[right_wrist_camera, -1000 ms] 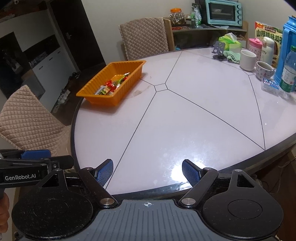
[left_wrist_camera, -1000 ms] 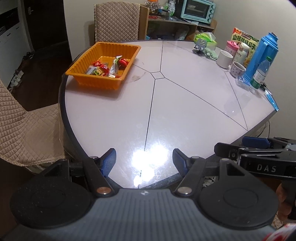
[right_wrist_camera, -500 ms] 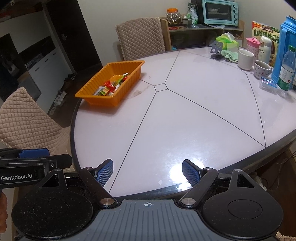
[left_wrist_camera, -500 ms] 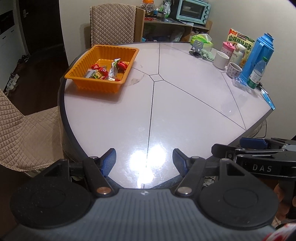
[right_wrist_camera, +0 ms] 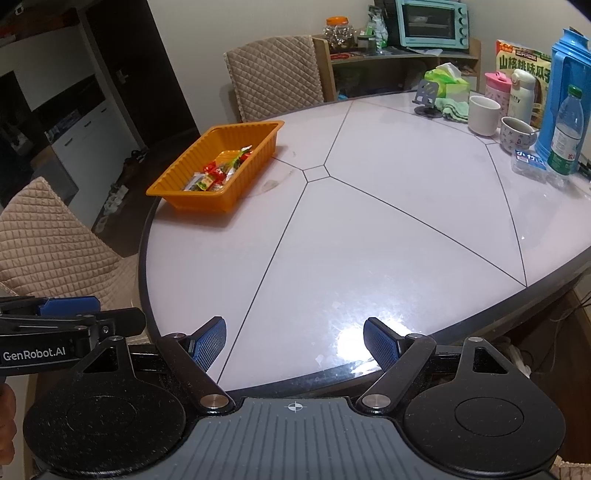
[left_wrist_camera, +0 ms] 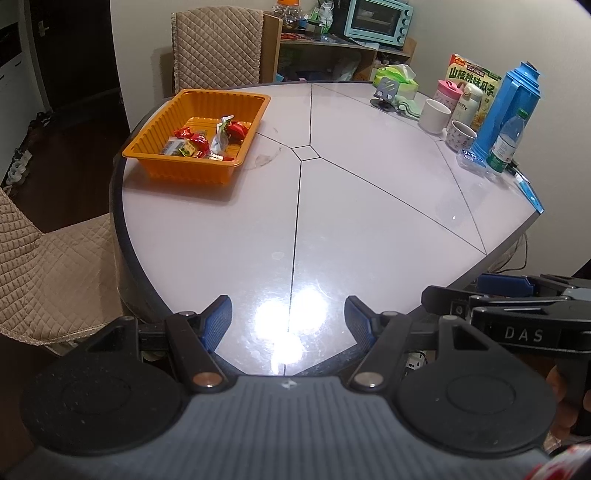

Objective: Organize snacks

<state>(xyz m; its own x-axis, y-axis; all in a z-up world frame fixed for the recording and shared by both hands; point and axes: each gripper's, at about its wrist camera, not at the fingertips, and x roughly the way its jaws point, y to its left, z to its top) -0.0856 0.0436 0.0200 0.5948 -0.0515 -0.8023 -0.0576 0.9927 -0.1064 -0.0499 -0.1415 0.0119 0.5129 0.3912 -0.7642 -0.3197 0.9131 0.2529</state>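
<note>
An orange tray [left_wrist_camera: 155, 147] [right_wrist_camera: 177, 173] sits at the far left of the round white table [left_wrist_camera: 369, 206] [right_wrist_camera: 388, 240]. Several wrapped snacks [left_wrist_camera: 201, 142] [right_wrist_camera: 218, 173], mostly red, lie inside it. My left gripper [left_wrist_camera: 288, 317] hovers open over the near table edge with nothing between its blue pads. My right gripper [right_wrist_camera: 294, 341] is open as well, above the near rim, empty. Each gripper shows at the side of the other's view: the right one [left_wrist_camera: 517, 295], the left one [right_wrist_camera: 70, 314]. Both are far from the tray.
Cups [left_wrist_camera: 436, 115], a blue jug [left_wrist_camera: 509, 107], a water bottle [left_wrist_camera: 508, 140], a snack bag [left_wrist_camera: 474, 79] and a tissue box [left_wrist_camera: 397, 75] crowd the table's far right. Quilted chairs stand at the left [left_wrist_camera: 48, 266] and behind [left_wrist_camera: 216, 40]. A shelf with a toaster oven [left_wrist_camera: 380, 18] lines the back wall.
Both views have shifted slightly, with the table sitting a bit differently in frame. Neither gripper has changed its opening, and the tray and snacks have not moved.
</note>
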